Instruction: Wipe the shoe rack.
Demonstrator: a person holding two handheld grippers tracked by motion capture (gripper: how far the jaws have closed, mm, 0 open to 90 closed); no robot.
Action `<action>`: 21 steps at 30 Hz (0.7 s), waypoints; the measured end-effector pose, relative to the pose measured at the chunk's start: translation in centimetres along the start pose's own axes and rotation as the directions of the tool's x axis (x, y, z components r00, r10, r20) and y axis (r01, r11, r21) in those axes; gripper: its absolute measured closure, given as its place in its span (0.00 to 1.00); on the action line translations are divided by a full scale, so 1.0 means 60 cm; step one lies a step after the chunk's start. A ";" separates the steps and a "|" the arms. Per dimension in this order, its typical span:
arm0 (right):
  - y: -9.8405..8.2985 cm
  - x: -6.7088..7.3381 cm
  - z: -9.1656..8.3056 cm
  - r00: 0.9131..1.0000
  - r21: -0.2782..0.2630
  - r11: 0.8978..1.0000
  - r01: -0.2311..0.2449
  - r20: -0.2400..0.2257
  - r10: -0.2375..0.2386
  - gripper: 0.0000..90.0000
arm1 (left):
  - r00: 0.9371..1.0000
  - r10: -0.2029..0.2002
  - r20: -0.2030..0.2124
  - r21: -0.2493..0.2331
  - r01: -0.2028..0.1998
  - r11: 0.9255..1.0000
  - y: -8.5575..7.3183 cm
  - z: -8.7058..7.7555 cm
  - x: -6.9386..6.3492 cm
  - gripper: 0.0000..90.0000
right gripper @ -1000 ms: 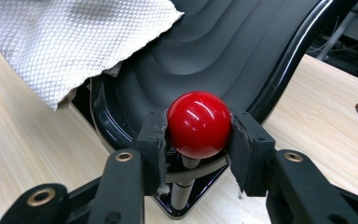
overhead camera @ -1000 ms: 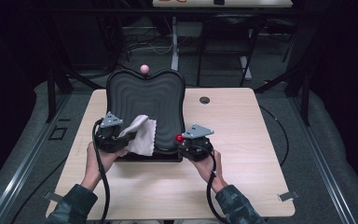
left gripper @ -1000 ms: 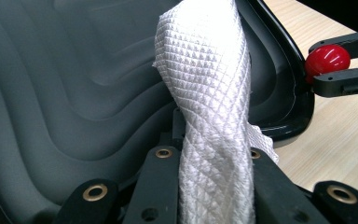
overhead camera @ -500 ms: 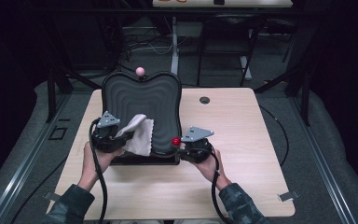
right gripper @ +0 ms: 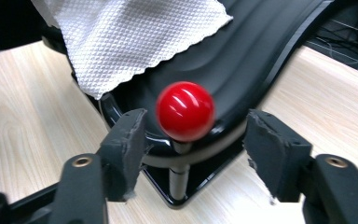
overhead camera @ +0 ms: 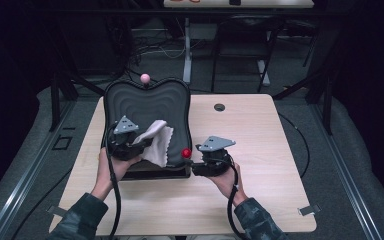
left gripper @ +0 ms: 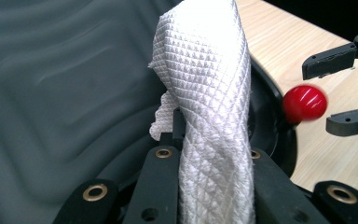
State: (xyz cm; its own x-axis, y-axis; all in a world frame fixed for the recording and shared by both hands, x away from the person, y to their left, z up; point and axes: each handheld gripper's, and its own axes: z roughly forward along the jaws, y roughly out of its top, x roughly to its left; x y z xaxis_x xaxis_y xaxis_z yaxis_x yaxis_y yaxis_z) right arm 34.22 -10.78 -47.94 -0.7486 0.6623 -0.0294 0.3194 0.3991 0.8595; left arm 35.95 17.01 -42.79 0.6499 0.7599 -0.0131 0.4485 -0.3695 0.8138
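Note:
A black ridged tray [overhead camera: 145, 105] lies on the wooden table's left half. My left gripper [overhead camera: 136, 145] is over its near left part, shut on a white quilted cloth [overhead camera: 156, 141] that rises between the jaws [left gripper: 209, 93]. A red ball knob [overhead camera: 185, 153] stands on a short stem at the tray's near right corner. My right gripper [overhead camera: 192, 161] points at it from the right. Its jaws have just been opening and now stand apart on either side of the knob [right gripper: 185, 111], which looks blurred, with gaps to both pads. A pink knob [overhead camera: 144, 77] sits at the tray's far edge.
A dark grommet hole [overhead camera: 219, 107] sits in the table [overhead camera: 260, 165] behind the right gripper. Bare wood lies to the right and along the near edge. Chair and desk legs stand beyond the far edge.
The right gripper's jaws, earlier closed at the red knob, now stand apart from it. The tray and red knob have shifted slightly left. The left gripper keeps its hold on the cloth.

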 end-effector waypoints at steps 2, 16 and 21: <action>-0.004 -0.007 -0.008 0.999 0.006 1.000 -0.025 0.021 0.024 0.35 | 1.000 0.010 0.013 -0.005 -0.010 1.000 0.010 0.010 -0.007 0.94; -0.017 -0.015 -0.006 0.997 -0.003 0.998 -0.056 0.056 0.056 0.34 | 0.988 0.096 0.117 0.028 -0.100 0.995 0.062 0.089 -0.048 0.93; -0.015 -0.011 -0.008 0.996 -0.006 0.999 -0.052 0.078 0.052 0.35 | 0.984 0.084 0.154 0.032 -0.090 0.995 0.067 0.112 -0.053 0.93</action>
State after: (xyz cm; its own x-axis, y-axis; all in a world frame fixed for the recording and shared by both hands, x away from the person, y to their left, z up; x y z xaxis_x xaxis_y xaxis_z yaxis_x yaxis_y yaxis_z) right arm 34.18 -11.86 -48.46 -0.6835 0.7296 -0.0244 0.3543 0.3608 0.8627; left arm 39.80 9.54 -43.36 0.7722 0.6345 -0.0341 0.4074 -0.4532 0.7929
